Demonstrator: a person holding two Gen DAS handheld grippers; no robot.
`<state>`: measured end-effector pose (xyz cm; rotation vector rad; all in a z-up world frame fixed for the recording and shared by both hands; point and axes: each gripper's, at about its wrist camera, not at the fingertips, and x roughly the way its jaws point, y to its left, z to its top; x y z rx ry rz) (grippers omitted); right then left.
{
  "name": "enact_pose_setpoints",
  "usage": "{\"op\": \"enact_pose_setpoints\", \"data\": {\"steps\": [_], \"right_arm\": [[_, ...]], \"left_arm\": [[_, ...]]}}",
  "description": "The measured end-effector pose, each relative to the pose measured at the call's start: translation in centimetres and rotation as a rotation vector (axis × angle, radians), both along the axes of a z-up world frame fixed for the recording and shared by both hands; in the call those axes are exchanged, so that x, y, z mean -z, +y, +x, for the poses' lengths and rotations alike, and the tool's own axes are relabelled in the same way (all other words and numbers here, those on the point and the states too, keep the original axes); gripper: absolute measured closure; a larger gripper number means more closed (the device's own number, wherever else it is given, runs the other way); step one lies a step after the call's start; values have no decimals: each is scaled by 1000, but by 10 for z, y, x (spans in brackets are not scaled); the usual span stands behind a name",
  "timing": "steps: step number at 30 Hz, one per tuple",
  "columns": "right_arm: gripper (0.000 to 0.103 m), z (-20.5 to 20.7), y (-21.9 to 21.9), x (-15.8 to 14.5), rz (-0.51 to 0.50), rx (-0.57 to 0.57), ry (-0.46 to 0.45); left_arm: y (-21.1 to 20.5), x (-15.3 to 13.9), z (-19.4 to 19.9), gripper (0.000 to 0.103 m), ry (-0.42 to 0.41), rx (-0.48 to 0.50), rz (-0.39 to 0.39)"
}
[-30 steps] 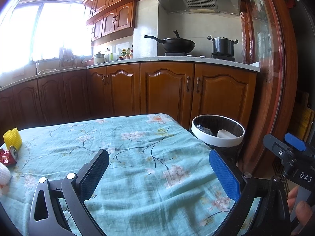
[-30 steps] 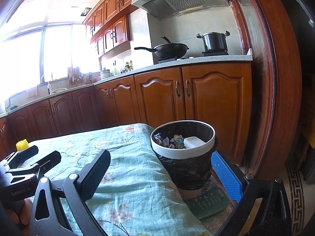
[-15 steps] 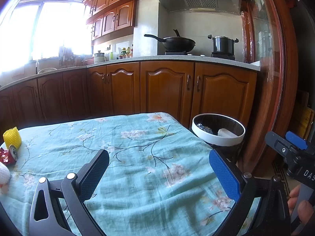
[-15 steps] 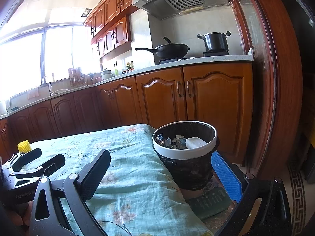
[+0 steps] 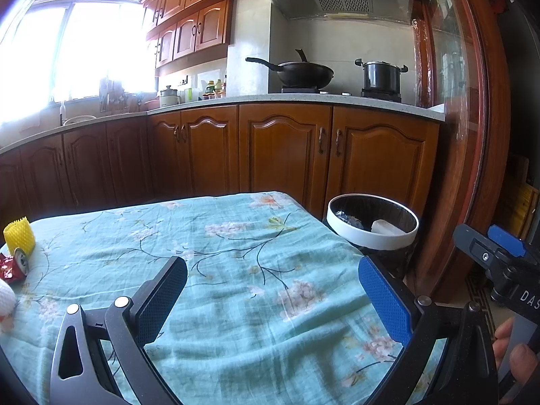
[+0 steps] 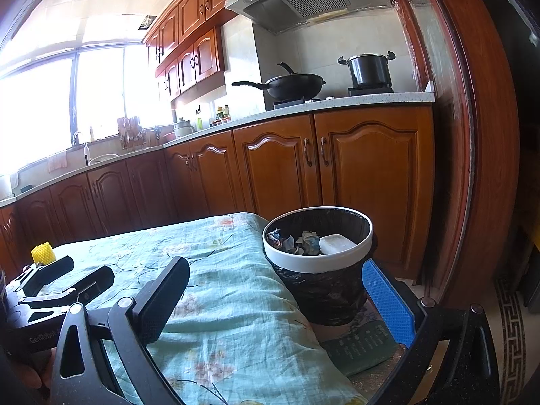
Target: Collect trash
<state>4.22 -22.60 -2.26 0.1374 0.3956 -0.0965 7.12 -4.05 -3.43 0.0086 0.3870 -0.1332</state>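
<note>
Beside the table's right edge stands the trash bin (image 6: 317, 263): white rim, black liner, crumpled paper and a white block inside. Far from bin, at the tablecloth's (image 5: 236, 270) left edge: yellow foam sleeve (image 5: 19, 240), red crushed can (image 5: 13, 266). Left gripper (image 5: 273, 300) and right gripper (image 6: 276, 300) both spread wide, empty. Versus 0.5 s ago: views nearly unchanged.

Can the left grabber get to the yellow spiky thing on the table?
Probably yes. The left gripper is open and empty, and only bare tablecloth lies between it and the yellow foam net at the far left edge. It points straight ahead, though, so it would have to swing left.
</note>
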Motion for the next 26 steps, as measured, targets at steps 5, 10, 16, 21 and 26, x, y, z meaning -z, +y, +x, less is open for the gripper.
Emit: {"op": "enact_pose_setpoints", "data": {"steps": [5,10,16,21,26], "right_arm": [[0,1,0,1,4,1,4],[0,1,0,1,3,-1,5],[0,3,0,4,5,-4,13],[0,6,-1,5,9,-6,17],[0,9,-2,5,17,-8,23]], "left_arm": [[0,0,0,1,0,0,-1],[0,0,0,1,1,3,-2],[0,-1,0,1,3,7,-9],[0,-2,1,1,3,12,-12],[0,-3,1,1,8,13,-19]]}}
